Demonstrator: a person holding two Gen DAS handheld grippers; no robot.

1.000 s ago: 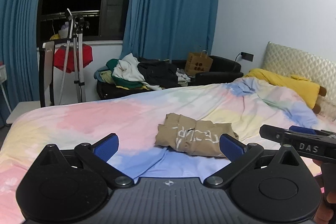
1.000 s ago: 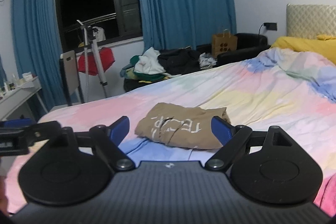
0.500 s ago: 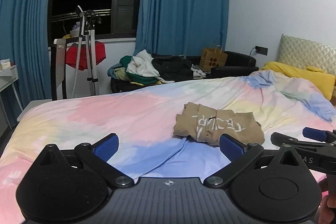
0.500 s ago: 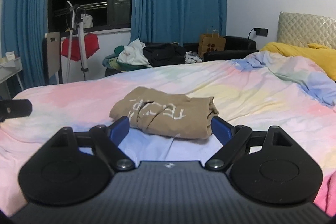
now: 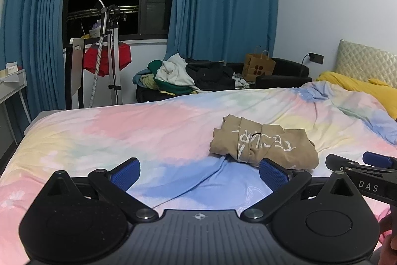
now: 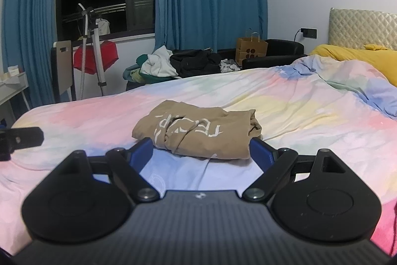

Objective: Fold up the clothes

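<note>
Left black two-finger gripper with blue pads (image 5: pixel 199 171): held low and level over the pastel tie-dye bedspread (image 5: pixel 124 131), fingers spread wide, nothing between them, aimed across the bed toward the window. Right black two-finger gripper with blue pads (image 6: pixel 201 152): likewise low and level, fingers spread wide and empty, their tips just short of the near edge of the garment. Each gripper visible at the edge of the other's view, the right one well to the right of the left.

Folded tan garment with white lettering (image 5: pixel 263 144) (image 6: pixel 198 132): lying as a compact bundle on the bedspread, ahead of both grippers, right of centre in the left wrist view and centred between the fingers in the right wrist view; touched by neither gripper.

Around, left to right: pale desk edge (image 5: pixel 11 83) at far left; blue floor-length curtains (image 5: pixel 223 1) framing a dark window; silver tripod stand with a red cloth hanging behind it (image 5: pixel 109 58); black couch heaped with mixed white, green and black clothes (image 5: pixel 188 76); brown paper bag with black dots (image 5: pixel 259 65) on the couch; yellow pillow (image 5: pixel 359 88) and quilted beige headboard (image 5: pixel 367 62) at far right. Nothing between the grippers and the garment but bare bedspread.
</note>
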